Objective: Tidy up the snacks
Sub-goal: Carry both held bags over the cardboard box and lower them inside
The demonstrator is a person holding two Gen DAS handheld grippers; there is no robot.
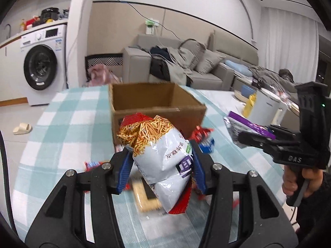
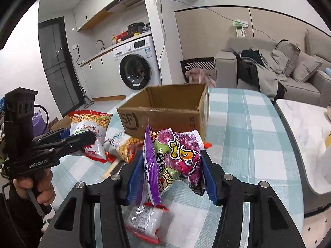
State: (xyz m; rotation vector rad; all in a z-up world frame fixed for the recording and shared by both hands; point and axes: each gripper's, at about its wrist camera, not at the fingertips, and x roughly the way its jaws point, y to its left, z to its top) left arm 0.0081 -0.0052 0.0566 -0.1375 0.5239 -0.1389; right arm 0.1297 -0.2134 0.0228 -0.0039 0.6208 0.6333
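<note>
You have a snack in each hand. Your left gripper (image 1: 162, 163) pinches the white noodle-snack bag (image 1: 161, 159) across its middle, blue pads (image 1: 124, 172) pressing both sides, so the bag hangs clear of the checked tablecloth (image 1: 68, 128). Your right gripper (image 2: 170, 174) squeezes the purple snack bag (image 2: 175, 157) the same way, its crinkled foil bunched between the pads. Both point toward the open cardboard box (image 2: 165, 111) just beyond, at the table's middle, presumably where the snacks go. More packets, like the loose noodle bag (image 2: 91, 122) to the left of the box, lie on the cloth nearby, so the sorting looks only partly done.
</note>
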